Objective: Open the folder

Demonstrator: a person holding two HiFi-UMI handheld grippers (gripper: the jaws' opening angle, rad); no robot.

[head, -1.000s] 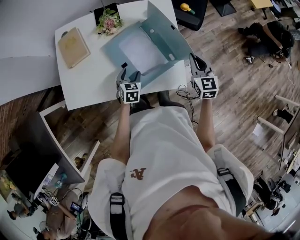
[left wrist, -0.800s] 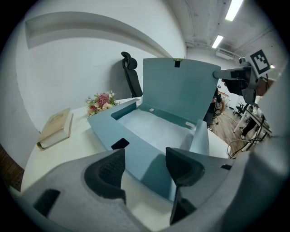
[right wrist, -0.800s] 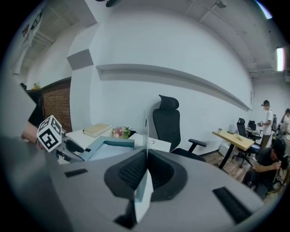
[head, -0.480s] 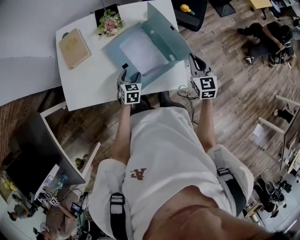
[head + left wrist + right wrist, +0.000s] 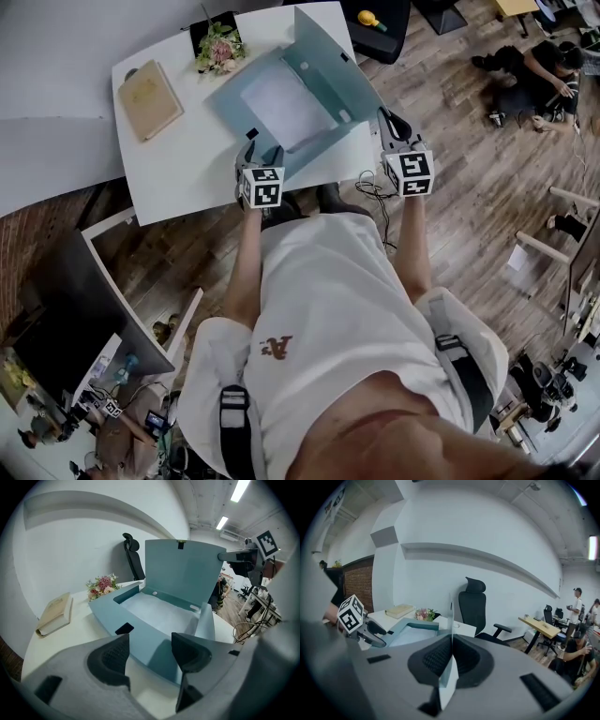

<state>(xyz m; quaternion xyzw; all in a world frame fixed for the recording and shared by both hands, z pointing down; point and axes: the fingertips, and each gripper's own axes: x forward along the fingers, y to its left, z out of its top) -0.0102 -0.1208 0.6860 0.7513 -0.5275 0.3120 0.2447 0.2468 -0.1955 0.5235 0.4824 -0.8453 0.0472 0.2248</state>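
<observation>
A teal folder lies open on the white table, with white paper inside it. Its lid flap stands upright on the right side. My right gripper is shut on the flap's edge; in the right gripper view the thin flap runs straight between the closed pads of the right gripper. My left gripper hovers open at the folder's near front wall. Nothing sits between the fingers of the left gripper. The raised lid fills that view's middle.
A tan book lies at the table's left, and a small flower bunch sits at the back. A black office chair stands beyond the table. Cables lie on the wooden floor near the table's right corner. People sit farther right.
</observation>
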